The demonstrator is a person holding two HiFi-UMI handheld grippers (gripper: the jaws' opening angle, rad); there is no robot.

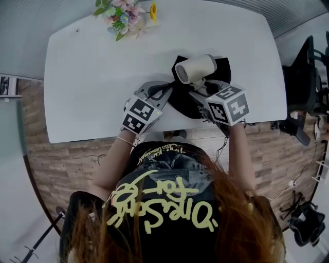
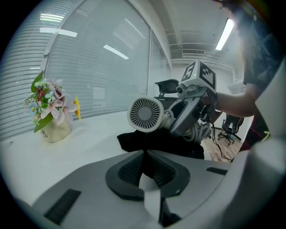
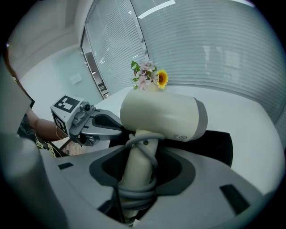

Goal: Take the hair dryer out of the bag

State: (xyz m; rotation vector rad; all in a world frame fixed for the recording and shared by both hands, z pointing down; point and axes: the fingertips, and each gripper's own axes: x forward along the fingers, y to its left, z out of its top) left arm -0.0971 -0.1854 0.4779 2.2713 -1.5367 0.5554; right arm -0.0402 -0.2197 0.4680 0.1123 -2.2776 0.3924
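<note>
Bright, even light from ceiling strips (image 2: 225,33) floods the white table (image 1: 92,77). Fisheye distortion curves the edges and darkens the corners.

The broad white desk (image 1: 87,77) lies bare across its whole left half and along the far edge, so there is wide room to pass there. Only the pot of pink and yellow flowers (image 1: 126,15) stands at the far left corner. The crowded spot is near the front edge, right of centre. There the black fabric bag (image 1: 181,100) lies flat, with the left hand-held gripper (image 1: 168,91) pinching its left rim. The right hand-held gripper (image 1: 198,92) clamps the handle of the cream hair dryer (image 1: 195,68) just above the bag. Right of the bag a bare strip runs to the desk's rounded end. Black office chairs (image 1: 300,77) stand on the floor beyond that end.
</note>
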